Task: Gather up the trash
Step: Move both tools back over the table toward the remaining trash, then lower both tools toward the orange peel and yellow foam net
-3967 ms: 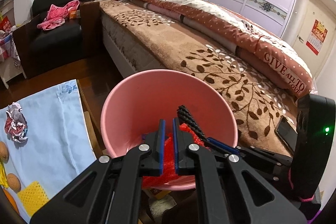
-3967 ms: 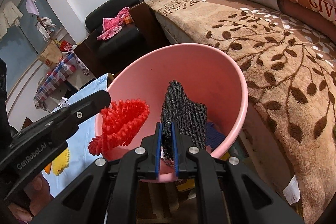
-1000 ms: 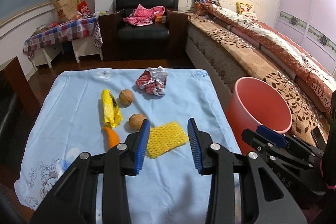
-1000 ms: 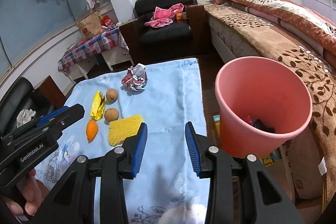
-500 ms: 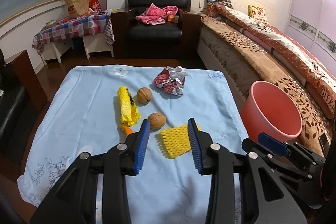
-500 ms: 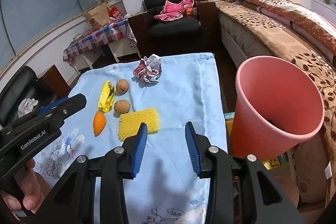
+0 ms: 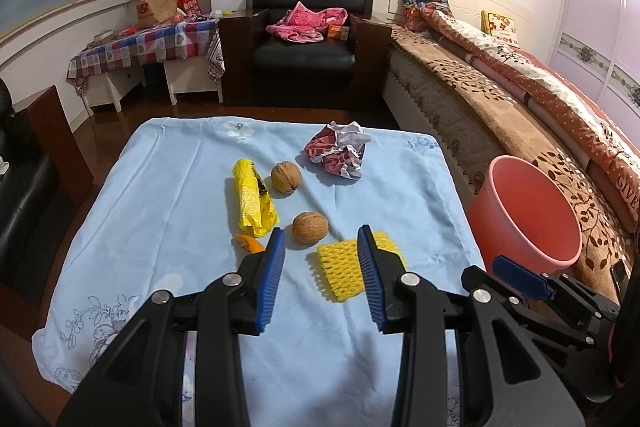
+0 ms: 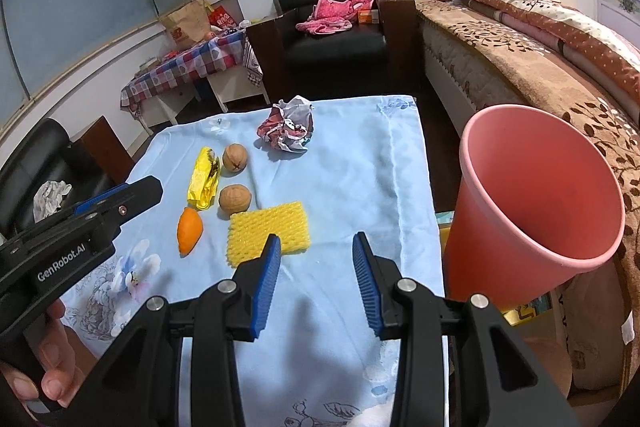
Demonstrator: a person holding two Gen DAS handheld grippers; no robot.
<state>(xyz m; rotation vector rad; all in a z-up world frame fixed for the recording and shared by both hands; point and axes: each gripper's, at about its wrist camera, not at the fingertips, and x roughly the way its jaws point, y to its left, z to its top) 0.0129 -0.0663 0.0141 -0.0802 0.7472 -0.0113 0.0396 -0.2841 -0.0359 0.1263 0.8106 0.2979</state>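
Note:
On the light blue cloth (image 7: pixel 168 187) lie a yellow foam net (image 7: pixel 340 269) (image 8: pixel 268 233), two walnuts (image 7: pixel 286 177) (image 7: pixel 310 223), a yellow wrapper (image 7: pixel 252 203) (image 8: pixel 204 177), an orange piece (image 7: pixel 250 243) (image 8: pixel 189 229) and a crumpled red-and-white paper (image 7: pixel 340 151) (image 8: pixel 288 129). A pink bin (image 7: pixel 524 215) (image 8: pixel 536 203) stands off the table's right edge. My left gripper (image 7: pixel 322 247) is open and empty above the foam net. My right gripper (image 8: pixel 314 251) is open and empty, just near of the net's right end.
A bed with a brown leaf cover (image 7: pixel 500 115) runs along the right. A black armchair with pink clothes (image 7: pixel 304 23) stands behind the table. A checked side table (image 7: pixel 144 43) is at back left. A dark chair (image 8: pixel 36 163) is at left.
Both grippers let go of the red and black nets into the bin, opened, and pulled back over the table. In the last second both views swung left, toward the foam net.

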